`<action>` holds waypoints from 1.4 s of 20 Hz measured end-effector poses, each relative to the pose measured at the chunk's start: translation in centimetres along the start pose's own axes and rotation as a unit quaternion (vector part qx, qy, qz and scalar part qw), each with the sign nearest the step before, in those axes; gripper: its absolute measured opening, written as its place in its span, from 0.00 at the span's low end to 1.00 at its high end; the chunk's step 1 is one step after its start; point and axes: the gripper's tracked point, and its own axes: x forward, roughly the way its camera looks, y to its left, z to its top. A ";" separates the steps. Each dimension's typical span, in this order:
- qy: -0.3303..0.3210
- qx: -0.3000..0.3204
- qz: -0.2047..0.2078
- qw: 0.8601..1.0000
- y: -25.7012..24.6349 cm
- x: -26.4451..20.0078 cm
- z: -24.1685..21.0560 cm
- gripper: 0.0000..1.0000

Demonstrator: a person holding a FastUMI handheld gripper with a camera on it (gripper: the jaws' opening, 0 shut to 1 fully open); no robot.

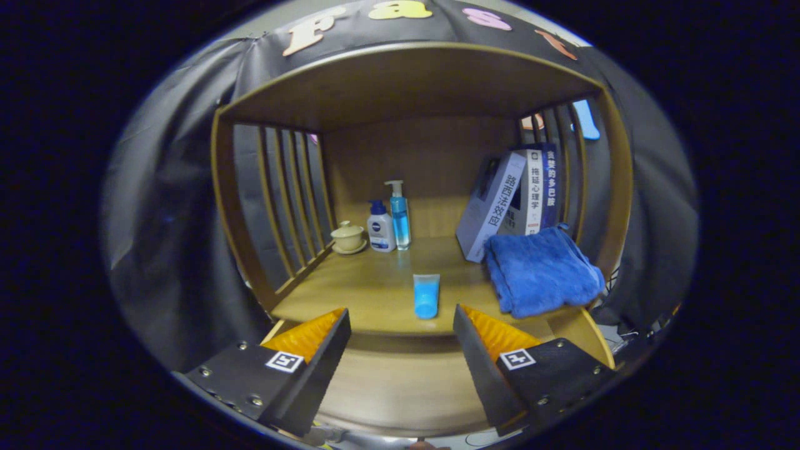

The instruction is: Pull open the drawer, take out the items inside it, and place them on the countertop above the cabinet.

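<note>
A wooden cabinet occupies the centre of the frame, an open shelf unit with a curved top board, slatted side walls on the left and right, and a solid wooden back panel. Its countertop is a bare, pale wooden surface running from the back panel to a rounded front edge in the lower middle of the frame. Below that edge a second wooden surface shows; whether it is the drawer front cannot be told.

The gripper sits at the bottom centre of the frame. Its two fingers are spread wide apart, released, holding nothing and touching nothing. The front edge of the countertop lies between them.

On the right side of the countertop, a folded blue towel lies near the front edge, just beyond the right finger. Behind it, several books lean against the right slats.

A small blue tube stands cap-down at the centre, just ahead of the gap between the fingers and close to the front edge.

At the back left, near the slats, stand a clear blue pump bottle, a shorter white pump bottle touching or nearly touching it, and a small lidded cup on a saucer.

The left and middle of the countertop are open wood.
</note>
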 end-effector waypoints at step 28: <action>-0.016 -0.061 -0.092 0.994 -2.8 -5.4 -16.1 0.98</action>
